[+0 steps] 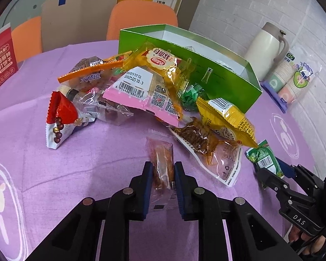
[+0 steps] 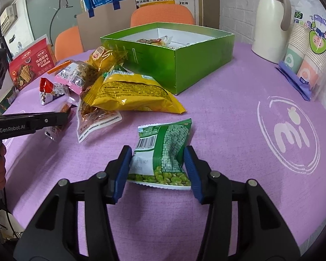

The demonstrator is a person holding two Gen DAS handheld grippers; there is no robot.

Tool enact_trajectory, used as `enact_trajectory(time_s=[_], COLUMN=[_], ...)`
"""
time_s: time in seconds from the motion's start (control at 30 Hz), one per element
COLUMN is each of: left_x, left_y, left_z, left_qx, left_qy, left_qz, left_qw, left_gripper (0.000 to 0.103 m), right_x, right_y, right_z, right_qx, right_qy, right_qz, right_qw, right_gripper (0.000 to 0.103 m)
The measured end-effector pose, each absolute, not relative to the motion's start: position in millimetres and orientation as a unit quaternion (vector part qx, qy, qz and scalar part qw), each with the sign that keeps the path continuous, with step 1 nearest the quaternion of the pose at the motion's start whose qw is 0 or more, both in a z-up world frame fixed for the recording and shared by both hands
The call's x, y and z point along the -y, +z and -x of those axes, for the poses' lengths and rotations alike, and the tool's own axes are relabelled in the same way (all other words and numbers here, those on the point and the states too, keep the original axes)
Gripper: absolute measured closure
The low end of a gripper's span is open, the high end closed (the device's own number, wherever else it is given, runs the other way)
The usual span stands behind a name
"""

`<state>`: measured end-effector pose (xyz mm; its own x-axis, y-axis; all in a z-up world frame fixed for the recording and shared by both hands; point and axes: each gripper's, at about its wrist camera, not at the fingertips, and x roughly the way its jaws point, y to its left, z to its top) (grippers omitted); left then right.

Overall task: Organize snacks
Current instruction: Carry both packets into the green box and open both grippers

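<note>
The left tool (image 1: 163, 169) is clenched on a small clear packet with an orange snack (image 1: 162, 163), held just nearer than the snack pile. The right tool (image 2: 157, 166) has its blue pads against both sides of a green pea packet (image 2: 163, 154), gripping it on the purple-covered bench (image 2: 228, 130), nearer than the green box (image 2: 184, 69). The pile lies left of that box: a yellow bag (image 2: 128, 93), a pink-edged packet (image 1: 137, 91) and a red packet (image 1: 58, 117). The open box holds a few snacks. Right of the box stand a cream jug (image 2: 271, 21) and packed paper cups (image 2: 308, 54).
</note>
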<state>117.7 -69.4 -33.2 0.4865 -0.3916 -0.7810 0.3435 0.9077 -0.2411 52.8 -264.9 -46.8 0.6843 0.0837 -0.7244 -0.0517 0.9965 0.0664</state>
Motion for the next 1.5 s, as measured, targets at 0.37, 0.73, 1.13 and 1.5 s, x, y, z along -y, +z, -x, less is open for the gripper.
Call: enact_trajectory(time_s=[0.37, 0.73, 1.13, 1.5], left_x=[65.4, 123.1, 173.4, 148.9], left_y=[37.2, 80.6, 53.3, 38.5], left_z=[-108.3, -176.2, -265.5, -271.8], left_qx=[-0.396, -0.389, -0.43, -0.408], left_qy=[-0.25, -0.279, -0.256, -0.223], left_qz=[0.041, 0.046, 0.06, 0.103], left_qw=[0.883, 0.877, 0.864, 0.879], left_gripper=[0.084, 0.084, 0.083, 0.006], right_x=[272.3, 281.0, 294.8, 290.8], right_y=[17.2, 44.5, 25.7, 16.6], right_z=[-45.0, -118.9, -194.4, -193.0], right_qx=[-0.322, -0.29, -0.313, -0.28], right_qy=[0.065, 0.06, 0.048, 0.018], right_qz=[-0.039, -0.028, -0.023, 0.031], right_qw=[0.944, 0.955, 0.948, 0.959], right_gripper=[0.057, 0.057, 0.057, 0.012])
